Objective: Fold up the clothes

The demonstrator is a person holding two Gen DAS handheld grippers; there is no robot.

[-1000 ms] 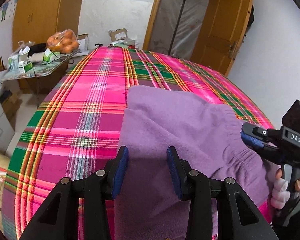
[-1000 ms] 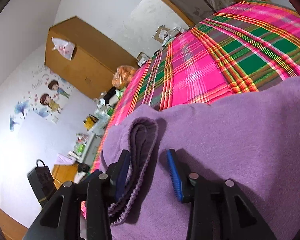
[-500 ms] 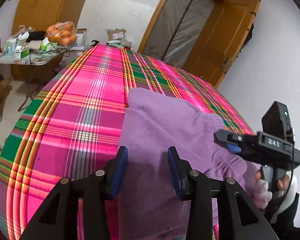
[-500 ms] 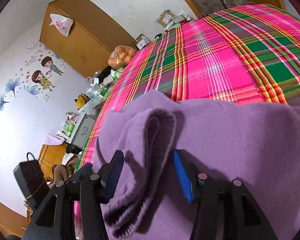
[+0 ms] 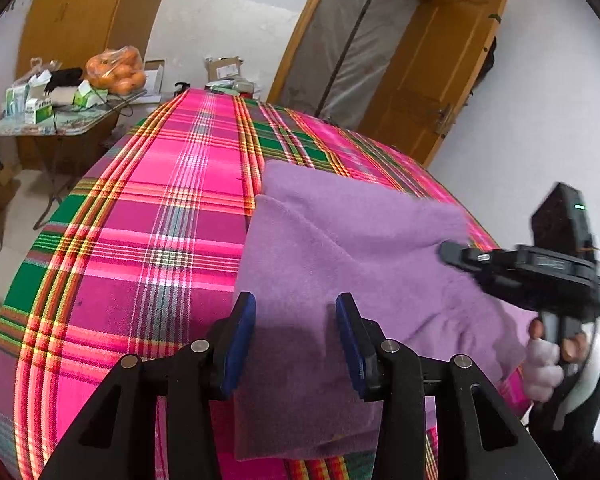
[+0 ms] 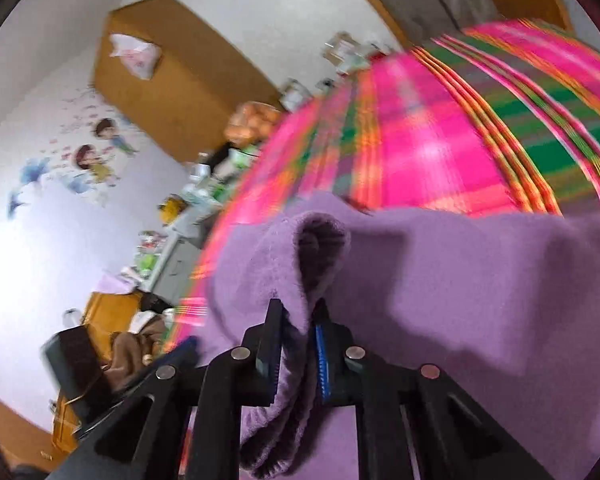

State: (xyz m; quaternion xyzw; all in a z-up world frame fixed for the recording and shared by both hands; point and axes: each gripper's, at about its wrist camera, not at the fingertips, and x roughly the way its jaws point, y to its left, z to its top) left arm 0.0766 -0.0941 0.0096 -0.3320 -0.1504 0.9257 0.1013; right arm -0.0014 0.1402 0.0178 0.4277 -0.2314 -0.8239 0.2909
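Bedroom; bed with pink-and-green plaid cover (image 5: 148, 240), filling most of both views.

Item, nearest: left gripper (image 5: 296, 336), jaws apart about halfway, pads either side of the near edge of the purple garment (image 5: 340, 248), not pressing it. Nothing held.

Item: purple garment, fleece-like, lying on the cover at the near right part of the bed, partly doubled over itself.

Item: right gripper (image 6: 298, 344), jaws closing, a gathered fold of the garment's ribbed hem between the pads and pinched there. In the left wrist view its fingertips reach over the garment's right side, with the person's hand (image 5: 548, 360) on the handle.

Handling note, as a judgement: the left side needs an equal bite on its edge before any lift, so both corners rise together and the fold line stays straight; take the full thickness of cloth, not the top layer alone.

Item, far: side table (image 5: 60, 128) with boxes and a bag of oranges (image 5: 116, 70); wooden door (image 5: 432, 76); wardrobe (image 6: 172, 80).

Not made out: the kind of garment, its near end cut off by the frame; the right wrist view is motion-blurred; how many layers the right pads hold.
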